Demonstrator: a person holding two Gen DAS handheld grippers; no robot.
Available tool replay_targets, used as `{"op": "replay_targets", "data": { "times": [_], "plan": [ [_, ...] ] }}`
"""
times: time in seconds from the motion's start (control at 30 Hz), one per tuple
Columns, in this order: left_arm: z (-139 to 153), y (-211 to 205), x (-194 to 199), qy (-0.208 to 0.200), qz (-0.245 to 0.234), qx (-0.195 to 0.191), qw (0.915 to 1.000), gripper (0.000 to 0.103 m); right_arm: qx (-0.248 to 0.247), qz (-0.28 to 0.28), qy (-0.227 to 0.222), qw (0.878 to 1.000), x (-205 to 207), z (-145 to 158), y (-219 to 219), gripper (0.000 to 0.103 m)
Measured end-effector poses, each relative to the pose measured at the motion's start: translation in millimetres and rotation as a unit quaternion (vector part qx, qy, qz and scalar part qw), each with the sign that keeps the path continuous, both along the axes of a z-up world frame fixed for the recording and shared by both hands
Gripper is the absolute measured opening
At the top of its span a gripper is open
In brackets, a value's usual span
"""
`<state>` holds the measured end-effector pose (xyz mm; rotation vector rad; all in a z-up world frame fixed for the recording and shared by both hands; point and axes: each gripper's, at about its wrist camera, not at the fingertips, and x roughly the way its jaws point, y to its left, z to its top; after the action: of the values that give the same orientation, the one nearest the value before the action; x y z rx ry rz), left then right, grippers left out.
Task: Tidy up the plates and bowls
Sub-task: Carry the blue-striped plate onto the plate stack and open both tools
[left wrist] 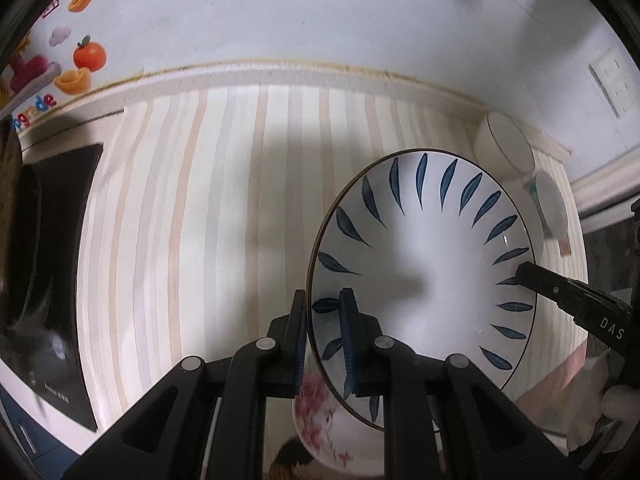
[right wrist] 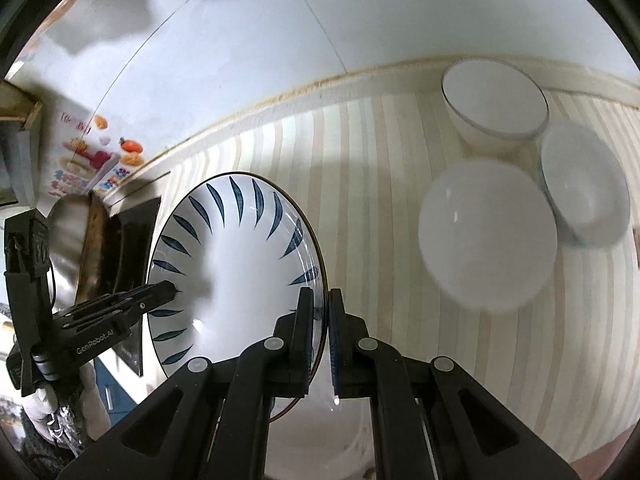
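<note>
Leaf-pattern plate (left wrist: pixel 424 264) held between both tongs — left tongs (left wrist: pixel 325 332) and right tongs (right wrist: pixel 320 332) each pinching opposite rims, above striped table (left wrist: pixel 200 208).

Striped counter (right wrist: pixel 380 208) lies open between blue-leaf plate (right wrist: pixel 240 264) and three white bowls (right wrist: pixel 486 236).
</note>
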<state>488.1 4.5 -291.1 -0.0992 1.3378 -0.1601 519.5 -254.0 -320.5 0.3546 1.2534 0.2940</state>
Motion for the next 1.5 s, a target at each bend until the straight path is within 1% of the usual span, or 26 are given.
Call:
{"op": "replay_targets", "data": {
  "times": [0.17, 0.33, 0.63, 0.77, 1.17, 1.27, 1.37, 1.5],
  "plan": [
    [-12.0, -3.6, -27.5, 0.015, -0.01, 0.006, 0.9998, 0.014, 0.002, 0.0, 0.014, 1.0, -32.2, -14.1, -3.6, 0.008],
    [-33.7, -6.7, -45.0, 0.039, -0.017, 0.012, 0.999, 0.014, 0.007, -0.007, 0.038, 0.999, -56.2, -35.6, -3.2, 0.008],
    [-58.2, -11.1, -51.5, 0.058, -0.019, 0.028, 0.9978, 0.015, 0.004, -0.005, 0.065, 0.998, -79.2, -70.0, -0.9, 0.008],
    [-65.1, -12.7, -51.1, 0.065, -0.015, 0.031, 0.9973, 0.015, 0.005, -0.002, 0.072, 0.997, -80.9, -77.7, -1.3, 0.008],
    [-75.6, -32.7, -43.5, 0.072, -0.007, 0.044, 0.9964, 0.016, 0.006, 0.006, 0.089, 0.996, -72.0, -84.2, -0.9, 0.008],
    [-77.4, -37.1, -41.2, 0.074, 0.002, 0.043, 0.9964, 0.016, 0.008, 0.006, 0.094, 0.996, -68.8, -84.7, -0.5, 0.009],
    [-79.2, -39.0, -38.0, 0.078, 0.011, 0.041, 0.9961, 0.016, 0.012, 0.006, 0.102, 0.995, -66.2, -85.3, -0.6, 0.011],
    [-81.8, -28.2, -39.2, 0.085, 0.024, 0.033, 0.9955, 0.016, 0.019, 0.001, 0.117, 0.993, -60.8, -87.8, -3.0, 0.012]
  ]
}}
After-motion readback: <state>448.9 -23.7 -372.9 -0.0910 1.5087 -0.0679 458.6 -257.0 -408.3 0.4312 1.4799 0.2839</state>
